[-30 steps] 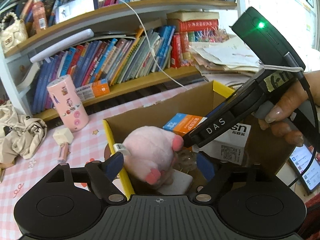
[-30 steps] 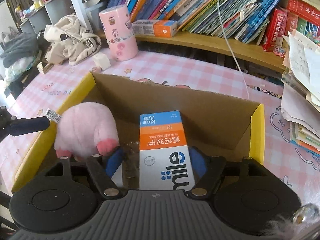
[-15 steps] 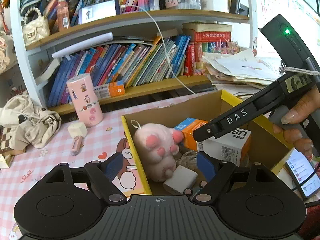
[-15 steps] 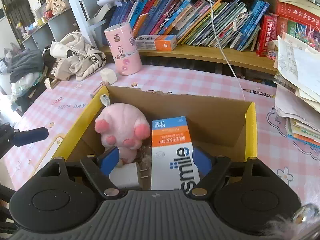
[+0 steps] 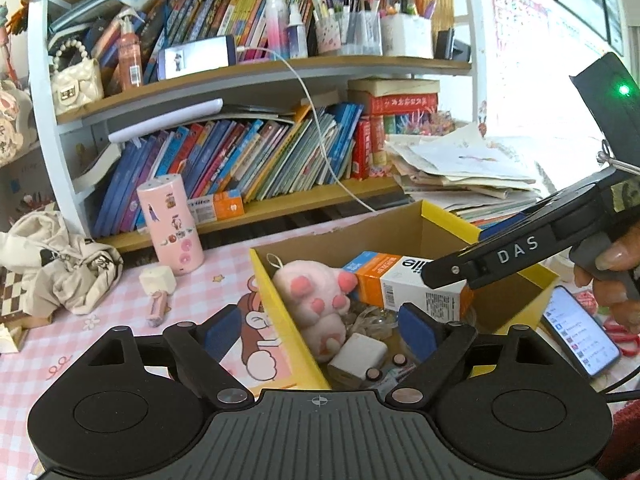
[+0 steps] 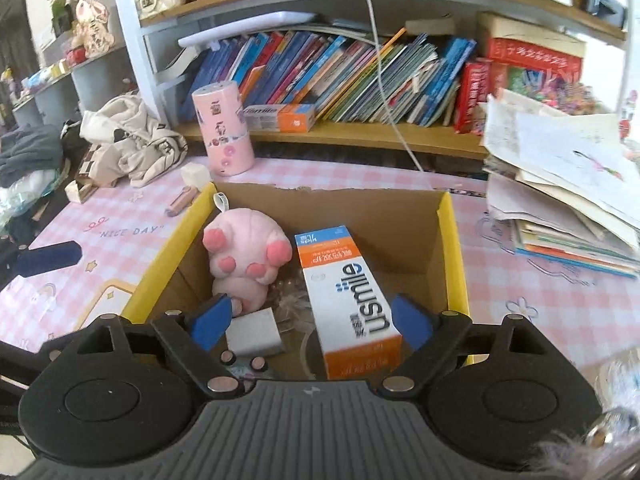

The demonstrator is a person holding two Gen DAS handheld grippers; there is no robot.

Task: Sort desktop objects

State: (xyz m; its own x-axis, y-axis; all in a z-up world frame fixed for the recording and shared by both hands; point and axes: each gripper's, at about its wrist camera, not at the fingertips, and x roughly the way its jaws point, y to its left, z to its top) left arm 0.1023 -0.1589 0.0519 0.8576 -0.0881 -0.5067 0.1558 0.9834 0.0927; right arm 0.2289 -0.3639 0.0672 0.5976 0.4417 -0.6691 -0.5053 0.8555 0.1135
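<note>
Inside the yellow-rimmed cardboard box [image 6: 452, 240], the pink plush paw [image 6: 244, 260] lies just left of the usmile toothpaste carton [image 6: 348, 300], while the left gripper [image 5: 320, 330] and right gripper [image 6: 310, 320] above the box's near edge are both opening, gripping nothing.

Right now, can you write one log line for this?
step: sorting | left gripper: opening, empty | right gripper: opening, empty | pink plush, toothpaste box: in cardboard box
</note>
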